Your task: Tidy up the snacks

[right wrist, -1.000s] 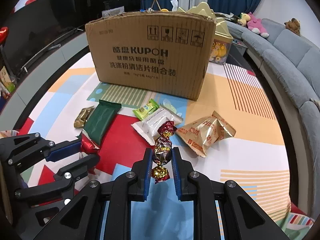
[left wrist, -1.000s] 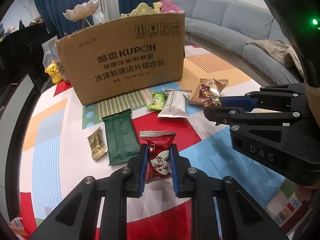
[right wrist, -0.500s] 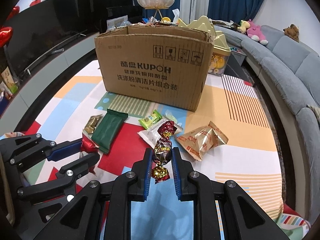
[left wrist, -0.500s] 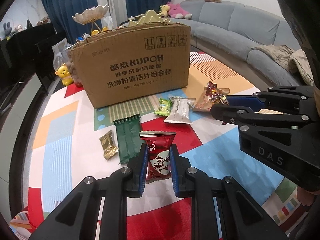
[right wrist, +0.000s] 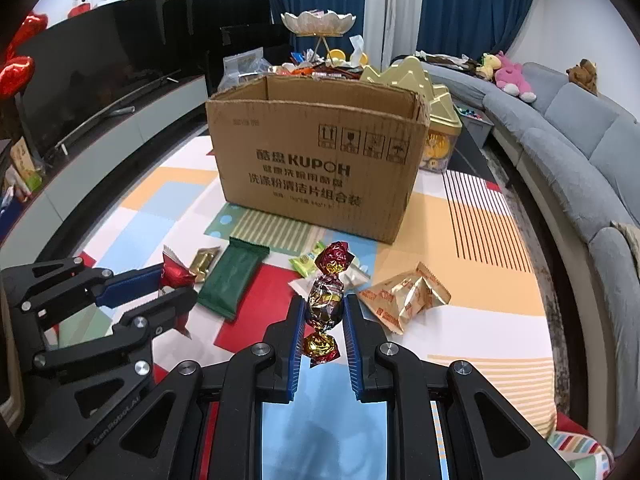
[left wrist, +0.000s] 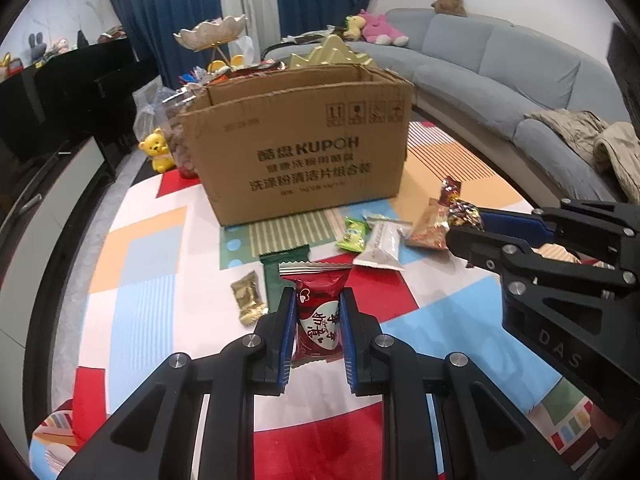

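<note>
**Both grippers hold a sweet in front of the box**

The left gripper (left wrist: 316, 312) has its fingers closed tight on a red packet (left wrist: 318, 316), which stands upright between the blue pads with its crimped top edge above them. The right gripper (right wrist: 322, 316) is likewise clamped, its fingers pinching the middle of a foil candy (right wrist: 325, 302) with twisted ends; one twist sticks out above the pads, the other below. Both sweets are held clear of the desk (left wrist: 152, 264), which is covered in bright red, blue, orange and white blocks.

Ahead of both grippers stands an open cardboard box (right wrist: 320, 160), printed with dark lettering. Between it and the grippers lie loose snacks: a green bar (right wrist: 232, 280), a small gold packet (left wrist: 248, 298) just beside it, a lime packet (left wrist: 354, 234), a white packet (left wrist: 380, 242) and a tan pouch (right wrist: 404, 296) off to the right. Behind the box are a heap of more sweets, a shell-shaped dish (right wrist: 318, 22) on a stand and a gold tin (right wrist: 432, 120). A grey sofa (left wrist: 500, 68) curves along the right.
</note>
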